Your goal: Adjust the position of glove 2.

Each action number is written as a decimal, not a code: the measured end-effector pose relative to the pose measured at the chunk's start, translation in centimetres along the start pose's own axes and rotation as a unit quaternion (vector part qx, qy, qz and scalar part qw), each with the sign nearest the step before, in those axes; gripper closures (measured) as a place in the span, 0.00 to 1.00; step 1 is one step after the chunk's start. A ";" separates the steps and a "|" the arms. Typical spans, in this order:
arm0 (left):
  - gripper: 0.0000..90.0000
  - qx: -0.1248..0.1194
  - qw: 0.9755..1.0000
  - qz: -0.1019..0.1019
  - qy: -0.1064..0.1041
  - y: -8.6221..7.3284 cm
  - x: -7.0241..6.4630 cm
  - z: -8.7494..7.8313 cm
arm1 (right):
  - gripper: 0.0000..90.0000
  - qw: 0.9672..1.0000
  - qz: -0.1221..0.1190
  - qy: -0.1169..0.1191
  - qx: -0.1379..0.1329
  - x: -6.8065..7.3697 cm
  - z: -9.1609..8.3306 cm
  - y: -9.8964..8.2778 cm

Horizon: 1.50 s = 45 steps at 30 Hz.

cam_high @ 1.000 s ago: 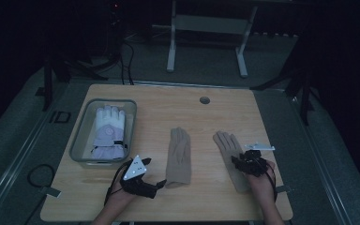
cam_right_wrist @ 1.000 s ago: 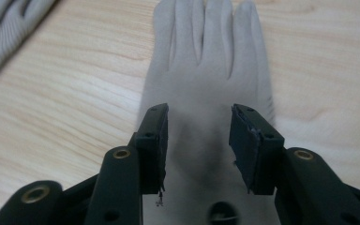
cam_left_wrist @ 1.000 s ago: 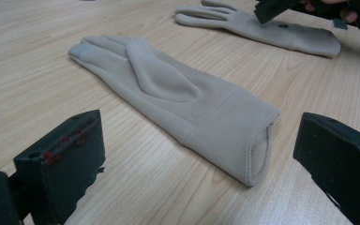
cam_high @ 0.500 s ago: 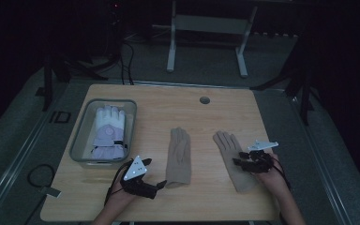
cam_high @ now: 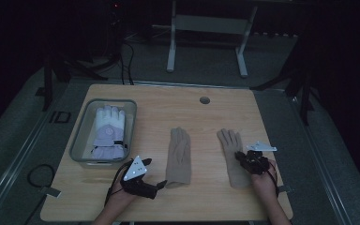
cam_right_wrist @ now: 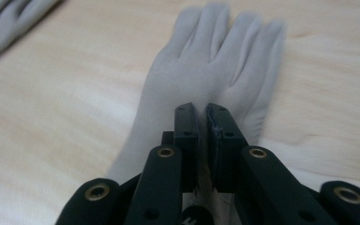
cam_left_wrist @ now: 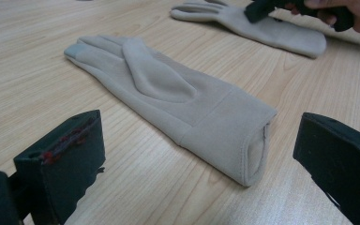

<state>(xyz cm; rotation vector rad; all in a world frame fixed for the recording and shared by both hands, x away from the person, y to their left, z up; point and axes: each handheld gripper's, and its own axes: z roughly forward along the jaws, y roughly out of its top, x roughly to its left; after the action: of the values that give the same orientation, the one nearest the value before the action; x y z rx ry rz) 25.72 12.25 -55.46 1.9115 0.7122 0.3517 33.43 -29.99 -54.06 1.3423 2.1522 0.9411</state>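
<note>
Left claw [cam_high: 161, 184]: held low at the near edge of the pale wooden surface [cam_high: 168, 103], jaws spread wide and grasping nothing. The cuff of a beige knit glove lying flat, palm up [cam_high: 178, 157], sits just ahead of it, between the jaws' line but untouched.

Right claw [cam_high: 240, 156]: jaws have just been closing and now stand clenched, nearly meeting, over the wrist of the second beige glove [cam_high: 233, 154]. A pinch of its fabric seems caught between the pads, though that is a judgement from the right gripper view.

Step in hand, as I read it: taking hold of the pair, the right glove gripped first. The next move calls for the left claw to ease forward and close on the open cuff, thin cloth needing a low, flat approach.

Far left: clear plastic bin [cam_high: 79, 140] holding a white and lilac padded glove [cam_high: 108, 131], well apart from both claws.

Views compared: the left gripper view shows the cuff's open mouth [cam_left_wrist: 258, 157] and folded thumb; the high view alone shows the bin.
</note>
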 end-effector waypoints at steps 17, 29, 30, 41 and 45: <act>0.03 -0.010 1.000 -0.006 0.005 -0.2 -0.2 -0.6 | 0.89 0.995 0.063 -0.067 0.027 -0.9 -1.0 -0.5; 0.03 -0.005 1.000 -0.003 0.003 -0.3 -0.2 -0.6 | 0.59 1.000 0.004 0.012 0.015 -2.3 -1.5 -0.7; 0.03 -0.005 1.000 -0.002 0.002 -0.3 -0.2 -0.5 | 0.59 1.000 0.004 0.017 0.011 -2.4 -1.6 -0.7; 0.03 -0.002 1.000 0.005 0.001 -0.5 -0.3 -0.5 | 0.55 0.999 -0.040 0.034 0.013 -2.7 -0.4 -2.0; 0.03 -0.003 1.000 0.005 -0.001 -0.5 -0.3 -0.5 | 0.77 0.999 -0.037 0.027 0.002 -2.6 -0.5 -2.3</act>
<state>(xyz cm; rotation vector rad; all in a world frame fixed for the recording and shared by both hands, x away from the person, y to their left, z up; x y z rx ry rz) 25.04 12.54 -55.62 1.9108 0.7002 0.3578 32.79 -33.20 -55.39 1.2425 2.2305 0.9544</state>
